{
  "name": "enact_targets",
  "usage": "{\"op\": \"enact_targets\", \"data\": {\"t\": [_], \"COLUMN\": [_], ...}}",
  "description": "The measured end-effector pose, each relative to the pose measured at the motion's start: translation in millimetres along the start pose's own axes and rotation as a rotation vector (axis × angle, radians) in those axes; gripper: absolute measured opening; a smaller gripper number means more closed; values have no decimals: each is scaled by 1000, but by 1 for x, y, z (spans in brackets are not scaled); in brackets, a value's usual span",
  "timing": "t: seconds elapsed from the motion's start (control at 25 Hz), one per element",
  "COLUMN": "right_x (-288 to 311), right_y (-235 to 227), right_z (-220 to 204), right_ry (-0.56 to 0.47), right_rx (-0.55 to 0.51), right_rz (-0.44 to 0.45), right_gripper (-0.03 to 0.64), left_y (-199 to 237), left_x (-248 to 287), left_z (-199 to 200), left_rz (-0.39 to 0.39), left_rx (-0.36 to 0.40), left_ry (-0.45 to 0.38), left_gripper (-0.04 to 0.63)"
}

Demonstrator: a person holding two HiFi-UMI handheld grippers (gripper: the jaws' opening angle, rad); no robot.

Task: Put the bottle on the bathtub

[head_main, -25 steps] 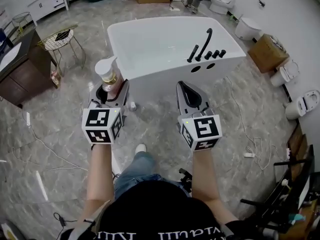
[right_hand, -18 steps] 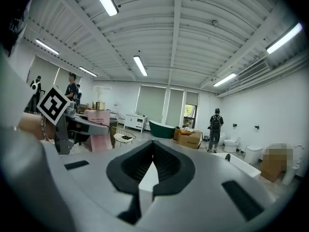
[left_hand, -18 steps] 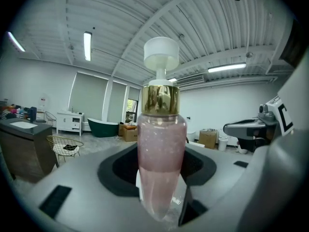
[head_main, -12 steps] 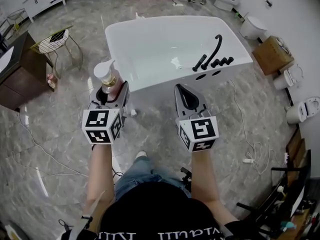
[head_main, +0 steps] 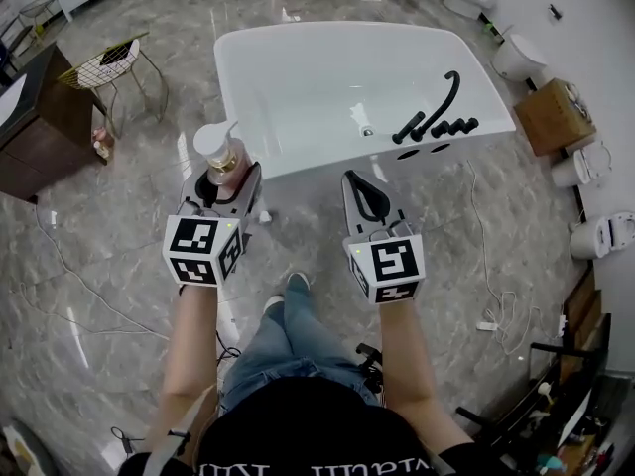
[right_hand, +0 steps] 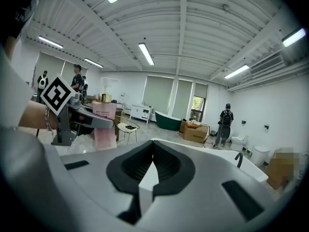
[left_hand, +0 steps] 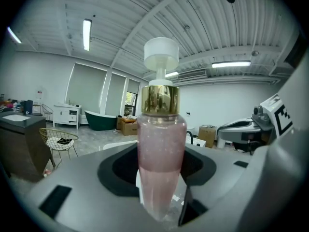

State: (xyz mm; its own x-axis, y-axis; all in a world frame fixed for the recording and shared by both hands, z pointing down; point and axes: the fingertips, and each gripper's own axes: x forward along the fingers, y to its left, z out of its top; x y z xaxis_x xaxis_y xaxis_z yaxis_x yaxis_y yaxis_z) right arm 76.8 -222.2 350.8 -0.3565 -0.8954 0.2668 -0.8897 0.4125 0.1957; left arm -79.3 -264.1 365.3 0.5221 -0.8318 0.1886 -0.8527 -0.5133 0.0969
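A pink pump bottle [head_main: 224, 157] with a gold collar and white pump stands upright in my left gripper [head_main: 220, 190], whose jaws are shut on its body [left_hand: 160, 163]. It hangs in the air just short of the near left rim of the white bathtub [head_main: 298, 162]. My right gripper [head_main: 365, 198] is shut with nothing in it, level with the left one and also close to the tub's near rim. In the right gripper view the bottle [right_hand: 104, 124] and left gripper show at the left, the bathtub [right_hand: 217, 156] ahead.
A black faucet set [head_main: 437, 117] sits on the tub's right deck. A wire chair [head_main: 104, 67] and a dark cabinet [head_main: 35, 127] stand at left. Toilets [head_main: 521, 58] and a cardboard box [head_main: 551, 115] line the right. Cables [head_main: 496, 276] lie on the marble floor. People stand far off.
The person has stepped closer to the bathtub, so both grippers are nearer its near rim. The bottle stays held in the left gripper; the right stays shut.
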Motion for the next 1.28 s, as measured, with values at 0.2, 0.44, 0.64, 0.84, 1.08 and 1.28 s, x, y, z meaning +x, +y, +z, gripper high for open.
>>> {"op": "enact_targets", "data": {"t": [0.2, 0.44, 0.64, 0.84, 1.08, 1.28], "right_x": [27, 56, 79, 102, 126, 144], "right_y": [-17, -25, -39, -54, -63, -66], "right_z": [-19, -47, -76, -105, -131, -148], "right_ry": [18, 56, 100, 143, 185, 205], "right_rx": [24, 41, 72, 96, 111, 115], "right_rz": [35, 80, 106, 130, 160, 185], "right_gripper": [17, 17, 17, 17, 17, 17], "left_y": [6, 11, 3, 3, 10, 19], "left_x": [34, 78, 124, 169, 215, 240], "left_z": [-20, -52, -80, -110, -147, -180], "left_rz": [21, 22, -24, -40, -62, -68], "left_rx": [5, -13, 0, 11, 8, 19], "left_ry": [33, 93, 172, 235, 291, 340], "left_gripper": [221, 221, 221, 222, 221, 222]}}
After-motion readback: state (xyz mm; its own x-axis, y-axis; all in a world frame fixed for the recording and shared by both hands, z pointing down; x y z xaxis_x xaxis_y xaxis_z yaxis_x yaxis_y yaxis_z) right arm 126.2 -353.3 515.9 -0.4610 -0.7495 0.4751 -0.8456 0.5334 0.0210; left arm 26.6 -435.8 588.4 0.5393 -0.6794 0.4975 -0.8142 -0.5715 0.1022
